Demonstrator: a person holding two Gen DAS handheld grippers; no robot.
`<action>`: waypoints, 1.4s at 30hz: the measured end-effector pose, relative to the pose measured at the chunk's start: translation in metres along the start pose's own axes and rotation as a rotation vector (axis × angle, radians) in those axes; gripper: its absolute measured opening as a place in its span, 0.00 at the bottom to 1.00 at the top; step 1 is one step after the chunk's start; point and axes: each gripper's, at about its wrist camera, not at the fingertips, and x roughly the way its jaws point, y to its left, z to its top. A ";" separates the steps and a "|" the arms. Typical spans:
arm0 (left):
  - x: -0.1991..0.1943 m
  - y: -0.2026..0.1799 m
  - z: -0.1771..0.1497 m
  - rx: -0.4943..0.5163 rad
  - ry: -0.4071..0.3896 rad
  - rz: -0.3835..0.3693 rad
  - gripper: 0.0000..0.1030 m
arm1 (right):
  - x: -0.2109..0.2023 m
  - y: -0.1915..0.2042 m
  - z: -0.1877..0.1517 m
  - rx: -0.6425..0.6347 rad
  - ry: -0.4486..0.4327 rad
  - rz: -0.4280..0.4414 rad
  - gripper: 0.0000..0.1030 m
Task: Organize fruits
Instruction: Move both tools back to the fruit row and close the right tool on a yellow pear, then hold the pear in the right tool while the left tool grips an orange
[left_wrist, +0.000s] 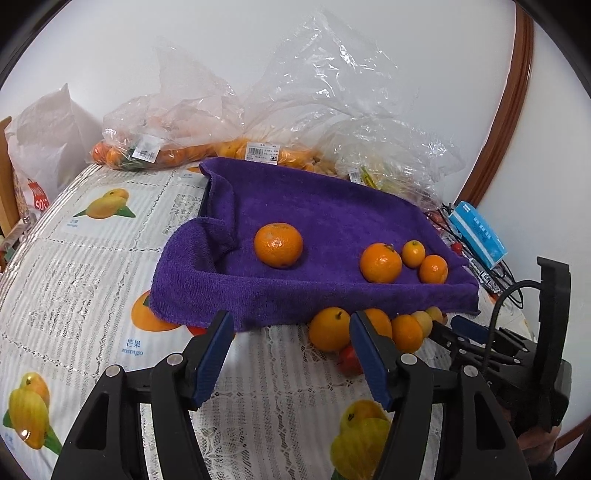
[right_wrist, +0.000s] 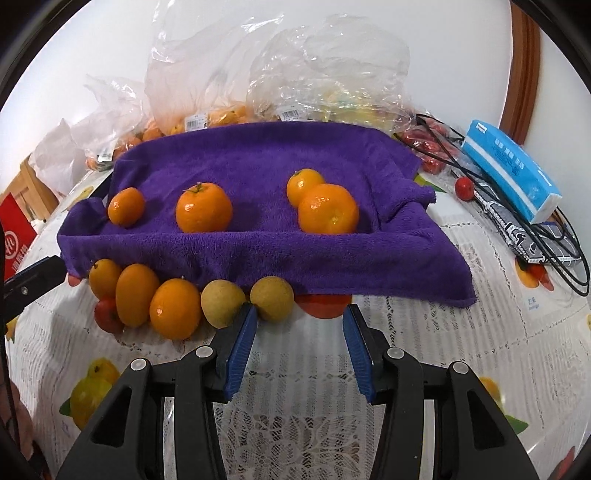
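Mid-sort, I reckon. Four oranges sit on the purple towel (right_wrist: 258, 162); a row of loose fruit lies on the worktop (right_wrist: 303, 369) along its near edge. My right gripper (right_wrist: 299, 332) is empty, jaws partway apart, just short of the yellowish fruit (right_wrist: 272, 298). Left gripper (left_wrist: 291, 350) empty too, half-wide, near the orange (left_wrist: 328, 328). Next: ease R fwd, straddle fruit w/o nudging neighbours, close gently — round, prob rolls.
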 end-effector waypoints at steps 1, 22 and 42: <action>0.000 0.001 0.000 -0.003 -0.001 0.000 0.61 | 0.001 0.001 0.001 0.001 0.000 -0.002 0.47; 0.001 0.000 0.000 0.010 -0.001 0.029 0.61 | -0.005 0.003 0.005 0.020 -0.030 0.003 0.23; 0.010 0.000 -0.001 0.015 0.029 0.040 0.61 | -0.026 -0.009 -0.009 0.045 -0.042 0.039 0.23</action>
